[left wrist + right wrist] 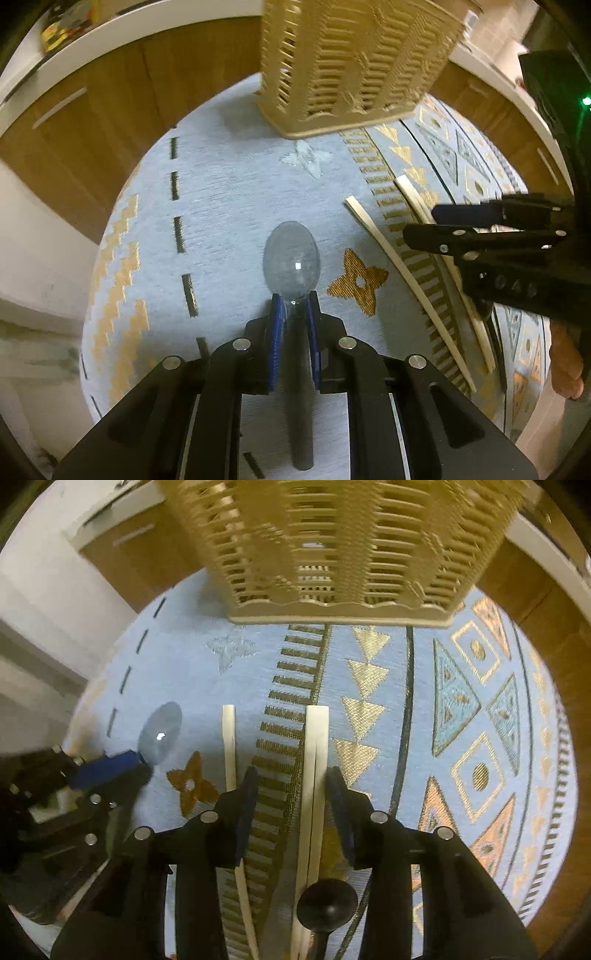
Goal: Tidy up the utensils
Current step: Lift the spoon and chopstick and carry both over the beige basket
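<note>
My left gripper (pixel 294 301) is shut on the neck of a grey spoon (pixel 291 258), bowl pointing forward above the patterned blue cloth (pixel 229 184). It also shows in the right wrist view (pixel 110 768), with the spoon bowl (pixel 160 731) sticking out. My right gripper (pixel 291 779) is open, its fingers on either side of a pair of pale chopsticks (pixel 316 760) lying on the cloth. A single chopstick (pixel 229 746) lies just left of the left finger. A black ladle-like utensil (pixel 327 904) lies under the gripper. The beige slotted utensil basket (pixel 332 546) stands ahead, also in the left wrist view (pixel 351 66).
The cloth (pixel 461 701) covers a round table. Wooden cabinets (pixel 92 129) with a white countertop curve around behind. The right gripper (pixel 491 229) shows at the right of the left wrist view, over the chopsticks (pixel 388 236).
</note>
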`<state>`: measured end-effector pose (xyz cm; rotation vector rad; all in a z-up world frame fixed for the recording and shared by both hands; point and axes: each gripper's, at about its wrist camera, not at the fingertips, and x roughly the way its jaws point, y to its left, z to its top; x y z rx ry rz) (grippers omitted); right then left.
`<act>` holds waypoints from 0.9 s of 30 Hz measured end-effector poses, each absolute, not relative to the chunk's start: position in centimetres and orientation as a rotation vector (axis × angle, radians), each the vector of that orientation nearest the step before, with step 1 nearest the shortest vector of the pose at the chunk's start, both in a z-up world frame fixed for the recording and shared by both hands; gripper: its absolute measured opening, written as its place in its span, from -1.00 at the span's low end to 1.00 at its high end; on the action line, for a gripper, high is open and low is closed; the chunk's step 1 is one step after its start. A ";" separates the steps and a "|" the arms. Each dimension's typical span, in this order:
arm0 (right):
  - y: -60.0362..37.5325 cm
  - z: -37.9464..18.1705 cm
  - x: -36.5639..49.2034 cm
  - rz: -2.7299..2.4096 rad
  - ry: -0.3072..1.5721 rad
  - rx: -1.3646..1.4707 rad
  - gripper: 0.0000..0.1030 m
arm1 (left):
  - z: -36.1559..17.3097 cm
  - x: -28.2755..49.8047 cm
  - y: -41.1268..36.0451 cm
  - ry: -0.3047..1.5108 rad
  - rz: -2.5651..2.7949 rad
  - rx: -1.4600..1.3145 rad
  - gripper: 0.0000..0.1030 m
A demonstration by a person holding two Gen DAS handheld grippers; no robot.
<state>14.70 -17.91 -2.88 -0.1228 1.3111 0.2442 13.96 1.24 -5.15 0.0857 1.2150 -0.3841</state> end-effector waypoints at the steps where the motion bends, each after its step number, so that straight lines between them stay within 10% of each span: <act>1: -17.6 -2.9 14.6 0.238 1.308 -0.141 -0.31 | -5.1 14.0 1.0 1.225 -0.398 0.106 -0.67; 7: -15.7 -3.0 13.9 0.234 1.279 -0.204 -0.79 | -5.2 14.3 -0.7 1.254 -0.414 0.246 -0.68; 27: -19.1 5.9 7.7 0.438 0.885 0.070 -0.80 | 5.2 10.9 4.2 0.757 -0.422 -0.122 -0.81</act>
